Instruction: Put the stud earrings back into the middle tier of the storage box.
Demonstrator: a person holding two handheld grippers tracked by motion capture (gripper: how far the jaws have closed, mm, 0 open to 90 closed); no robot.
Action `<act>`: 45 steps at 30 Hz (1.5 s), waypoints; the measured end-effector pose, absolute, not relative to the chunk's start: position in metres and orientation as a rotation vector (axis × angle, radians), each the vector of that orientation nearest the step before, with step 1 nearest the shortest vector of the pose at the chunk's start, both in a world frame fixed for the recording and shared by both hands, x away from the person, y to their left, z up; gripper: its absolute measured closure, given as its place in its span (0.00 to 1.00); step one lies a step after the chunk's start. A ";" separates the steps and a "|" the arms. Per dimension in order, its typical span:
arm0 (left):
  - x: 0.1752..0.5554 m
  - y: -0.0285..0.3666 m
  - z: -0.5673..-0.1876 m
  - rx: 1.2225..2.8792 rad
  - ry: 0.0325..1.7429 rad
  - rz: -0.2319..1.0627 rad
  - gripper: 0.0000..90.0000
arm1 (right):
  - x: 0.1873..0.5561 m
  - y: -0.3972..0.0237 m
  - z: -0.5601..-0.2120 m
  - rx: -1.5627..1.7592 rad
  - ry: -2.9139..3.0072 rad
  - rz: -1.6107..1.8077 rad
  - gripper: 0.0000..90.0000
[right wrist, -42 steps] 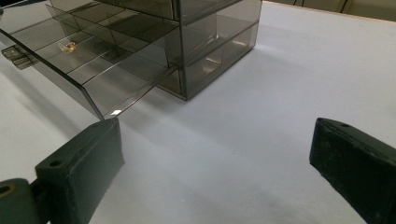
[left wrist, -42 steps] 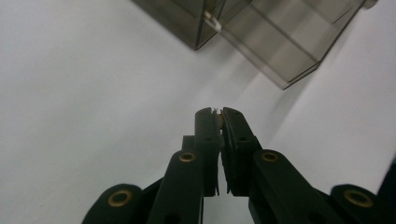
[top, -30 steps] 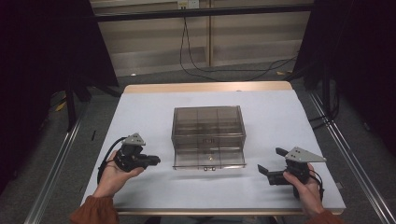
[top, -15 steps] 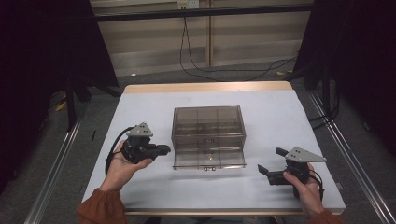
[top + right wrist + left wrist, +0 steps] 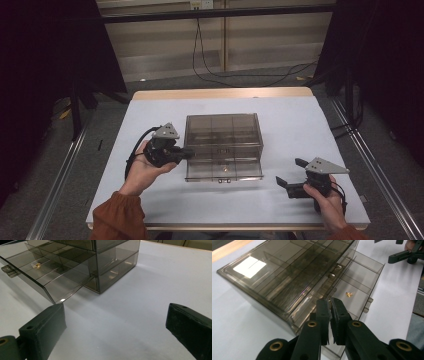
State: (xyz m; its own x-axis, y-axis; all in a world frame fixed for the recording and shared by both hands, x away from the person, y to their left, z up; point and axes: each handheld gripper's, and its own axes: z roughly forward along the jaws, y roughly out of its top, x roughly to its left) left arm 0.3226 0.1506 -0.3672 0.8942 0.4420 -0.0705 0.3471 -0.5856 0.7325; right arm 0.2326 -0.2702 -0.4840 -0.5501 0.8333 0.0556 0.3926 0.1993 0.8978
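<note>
A smoky clear drawer box (image 5: 223,131) stands mid-table, its bottom drawer (image 5: 223,172) pulled out toward me. A small gold piece (image 5: 226,169) lies in that drawer, also visible as the gold piece (image 5: 348,294) in the left gripper view and the gold piece (image 5: 37,265) in the right gripper view. My left gripper (image 5: 187,151) is shut with nothing in it. Its tips (image 5: 330,307) are at the box's (image 5: 287,277) left front corner; whether they touch it I cannot tell. My right gripper (image 5: 291,171) rests open to the right of the drawer, its jaws (image 5: 115,312) wide apart over bare table.
The white tabletop (image 5: 300,125) has free room on both sides of the box and behind it. A wooden edge (image 5: 220,93) runs along the far side. Cables (image 5: 235,75) lie on the floor beyond. The drawer's handle tab (image 5: 7,269) sticks out at its front.
My left hand has lifted and moved right, bringing the shut gripper up to the box's left side. The right gripper has stayed where it was.
</note>
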 end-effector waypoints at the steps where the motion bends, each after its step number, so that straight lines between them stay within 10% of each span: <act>1: 0.322 0.148 -0.367 2.251 0.547 0.149 0.95 | 0.233 -0.270 -0.484 1.140 2.034 1.315 0.02; 45: 0.340 0.039 -0.401 2.666 0.387 0.050 0.95 | 0.233 -0.270 -0.484 1.140 2.044 1.320 0.02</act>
State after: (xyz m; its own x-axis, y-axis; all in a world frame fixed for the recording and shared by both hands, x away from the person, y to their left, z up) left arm 0.3398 0.0387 -0.4015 0.9602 0.2781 -0.0270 0.2620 -0.8624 0.4331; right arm 0.2325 -0.2698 -0.4840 -0.5566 0.8285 0.0614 0.3968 0.2001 0.8958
